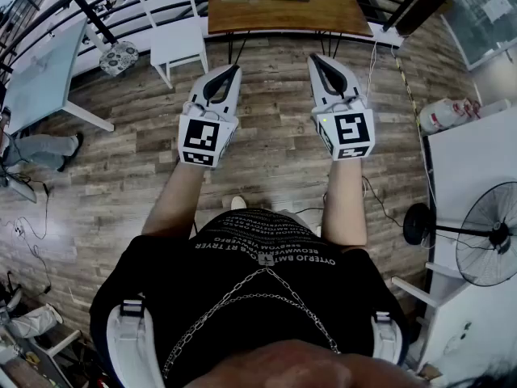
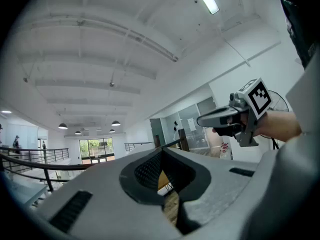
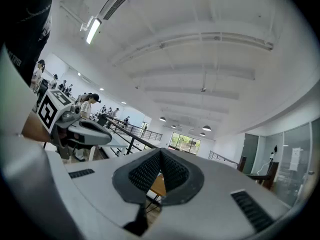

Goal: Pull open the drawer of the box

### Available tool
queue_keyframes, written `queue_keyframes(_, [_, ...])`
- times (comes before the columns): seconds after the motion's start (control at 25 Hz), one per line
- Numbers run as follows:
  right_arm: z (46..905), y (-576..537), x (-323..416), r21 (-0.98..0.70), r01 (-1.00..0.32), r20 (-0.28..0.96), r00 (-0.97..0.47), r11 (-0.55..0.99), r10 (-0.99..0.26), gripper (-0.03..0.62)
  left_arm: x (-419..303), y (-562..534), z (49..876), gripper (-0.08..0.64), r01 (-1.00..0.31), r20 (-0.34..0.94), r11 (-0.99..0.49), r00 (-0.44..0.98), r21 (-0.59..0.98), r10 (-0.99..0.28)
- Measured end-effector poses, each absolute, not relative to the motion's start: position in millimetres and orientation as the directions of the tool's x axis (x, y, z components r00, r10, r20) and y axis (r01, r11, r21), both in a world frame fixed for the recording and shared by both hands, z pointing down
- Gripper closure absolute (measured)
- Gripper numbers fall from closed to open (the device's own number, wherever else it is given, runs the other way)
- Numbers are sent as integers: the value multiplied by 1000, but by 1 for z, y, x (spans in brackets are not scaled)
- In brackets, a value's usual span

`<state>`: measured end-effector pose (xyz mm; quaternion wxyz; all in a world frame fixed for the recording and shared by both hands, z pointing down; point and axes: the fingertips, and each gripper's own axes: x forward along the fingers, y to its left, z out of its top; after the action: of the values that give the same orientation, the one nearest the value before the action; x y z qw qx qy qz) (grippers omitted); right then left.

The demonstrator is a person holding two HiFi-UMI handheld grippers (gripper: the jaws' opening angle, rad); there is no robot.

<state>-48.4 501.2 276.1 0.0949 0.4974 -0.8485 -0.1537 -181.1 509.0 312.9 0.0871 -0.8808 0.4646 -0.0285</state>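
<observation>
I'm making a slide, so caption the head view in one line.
Shut and empty, the left gripper and right gripper hover side by side over the wood floor, pointing toward a wooden table.

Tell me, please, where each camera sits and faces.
Head view: on the person's head, facing steeply down at the floor; shows forearms, left tool, right tool.
Left gripper view: on the left tool, facing up at the ceiling; shows shut jaws, right tool.
Right gripper view: on the right tool, facing up likewise; shows the left tool.
Shared: both gripper views see the ceiling.
</observation>
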Motion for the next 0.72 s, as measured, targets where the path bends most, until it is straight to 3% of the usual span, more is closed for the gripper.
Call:
queue_keyframes(0.28, [361, 543, -41, 163, -867, 124, -456, 471, -882, 595, -223, 533, 341, 555, -839, -6, -531, 535, -120, -845])
queue_keyframes(0.44, [397, 555, -16, 41, -924, 165, -370, 381, -914, 595, -245, 540, 376, 555, -852, 52, -516, 514, -86, -857])
queue_keyframes(0.72, [376, 548, -23, 81, -932, 126, -341, 352, -932, 595, -257, 527, 368, 555, -832, 32, -550, 549, -77, -835])
